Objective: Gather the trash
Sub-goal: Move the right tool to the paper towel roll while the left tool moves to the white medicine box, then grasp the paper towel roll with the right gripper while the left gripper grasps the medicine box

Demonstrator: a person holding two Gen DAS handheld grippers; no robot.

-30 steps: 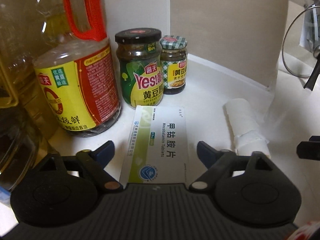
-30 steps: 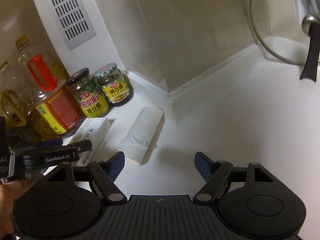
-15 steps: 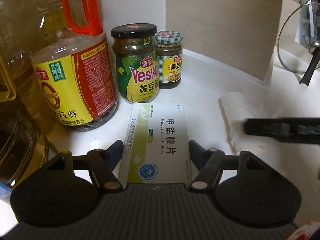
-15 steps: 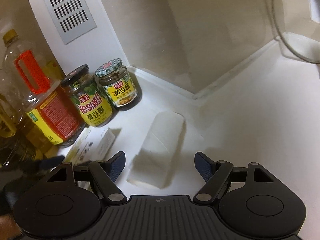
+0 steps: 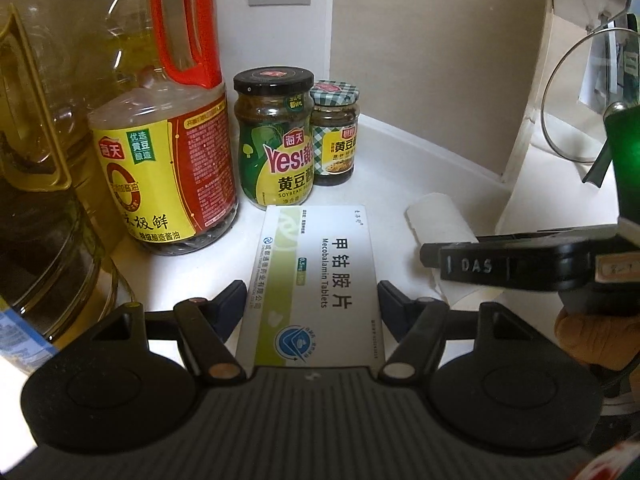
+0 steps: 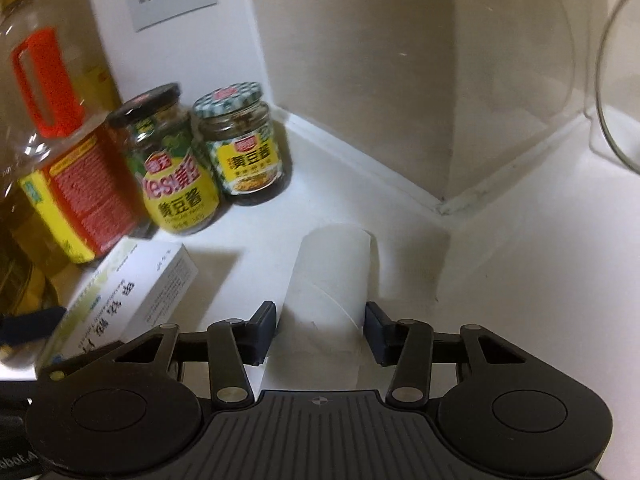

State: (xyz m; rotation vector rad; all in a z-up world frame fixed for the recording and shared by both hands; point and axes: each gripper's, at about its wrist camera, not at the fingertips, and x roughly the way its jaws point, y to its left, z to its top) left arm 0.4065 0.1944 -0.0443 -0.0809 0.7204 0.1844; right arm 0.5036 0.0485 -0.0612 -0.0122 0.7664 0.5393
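Glossy rectangular carton (image 5: 312, 288), rolled paper tube (image 6: 328, 292)

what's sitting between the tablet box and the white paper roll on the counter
Nothing: bare white counter separates the tablet box from the paper roll, clearest in the right wrist view.

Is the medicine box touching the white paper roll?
Apart. The right wrist view shows bare white counter between the medicine box and the paper roll.

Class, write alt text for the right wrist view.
The right gripper straddles a white paper roll lying on a white counter, its jaws just closing on it. To the left lie a tablet box, two sauce jars and a soy sauce bottle.
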